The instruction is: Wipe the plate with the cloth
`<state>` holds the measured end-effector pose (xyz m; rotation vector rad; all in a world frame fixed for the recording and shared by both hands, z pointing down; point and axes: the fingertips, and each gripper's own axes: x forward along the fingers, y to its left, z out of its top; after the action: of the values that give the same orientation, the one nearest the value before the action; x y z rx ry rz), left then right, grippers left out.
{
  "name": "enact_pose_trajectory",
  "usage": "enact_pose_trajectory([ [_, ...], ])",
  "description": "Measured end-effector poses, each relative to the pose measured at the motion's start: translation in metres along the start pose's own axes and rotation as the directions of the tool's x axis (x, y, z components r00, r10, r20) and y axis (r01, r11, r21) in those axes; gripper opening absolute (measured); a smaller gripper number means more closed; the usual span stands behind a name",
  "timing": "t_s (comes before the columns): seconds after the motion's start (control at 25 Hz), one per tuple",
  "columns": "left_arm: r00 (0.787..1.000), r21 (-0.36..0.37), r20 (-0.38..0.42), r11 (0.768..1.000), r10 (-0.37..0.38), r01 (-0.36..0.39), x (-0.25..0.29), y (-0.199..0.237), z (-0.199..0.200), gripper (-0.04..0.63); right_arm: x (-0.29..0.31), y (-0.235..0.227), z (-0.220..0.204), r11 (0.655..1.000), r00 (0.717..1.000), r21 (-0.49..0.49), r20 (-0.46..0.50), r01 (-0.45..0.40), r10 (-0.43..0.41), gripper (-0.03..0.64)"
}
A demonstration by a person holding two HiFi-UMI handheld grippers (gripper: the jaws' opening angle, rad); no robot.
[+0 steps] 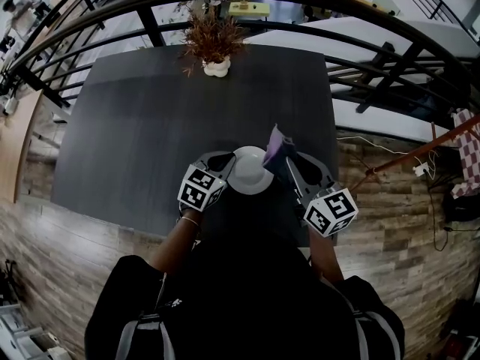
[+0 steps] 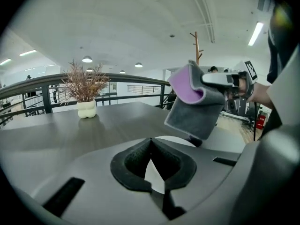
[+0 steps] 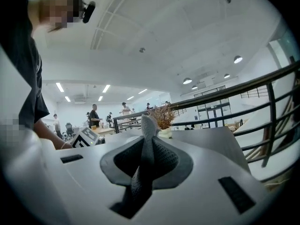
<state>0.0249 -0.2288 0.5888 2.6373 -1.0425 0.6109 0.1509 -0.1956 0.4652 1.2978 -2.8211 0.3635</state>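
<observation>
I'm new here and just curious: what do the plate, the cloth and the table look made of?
The plate looks like glazed ceramic, plain white and smooth, though plastic is possible. The cloth seems soft microfibre, grey with a purple side, folding limply. The table has a dark matte wood-grain top, perhaps laminate.

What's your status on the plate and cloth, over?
Left gripper shut on plate rim. Right gripper shut on cloth, hanging at plate's far edge; contact unclear. Nothing in the way; potted plant sits far across table.
</observation>
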Motion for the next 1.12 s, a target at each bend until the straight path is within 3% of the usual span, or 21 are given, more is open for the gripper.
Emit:
enact_pose_trajectory([
  [0.12,0.998,0.009,0.056,1.000,-0.012,0.011,-0.004,-0.004,0.019,0.008,0.000,0.002,0.002,1.000,1.000,-0.021,-0.002,-0.004,0.004,0.040],
  [0.36,0.989,0.006,0.148,1.000,0.007,-0.008,-0.017,-0.005,0.059,0.008,-0.004,0.000,0.015,0.998,0.999,0.054,0.054,-0.009,0.006,0.040],
  [0.68,0.970,0.070,0.242,0.998,-0.017,0.000,-0.037,-0.018,0.103,0.008,-0.009,0.003,0.031,0.998,0.995,0.060,0.101,-0.017,0.011,0.040],
  [1.12,0.929,0.171,0.368,0.985,-0.031,-0.035,-0.079,-0.045,0.159,0.008,-0.020,0.012,0.061,0.999,0.989,-0.020,0.143,-0.027,0.029,0.040],
])
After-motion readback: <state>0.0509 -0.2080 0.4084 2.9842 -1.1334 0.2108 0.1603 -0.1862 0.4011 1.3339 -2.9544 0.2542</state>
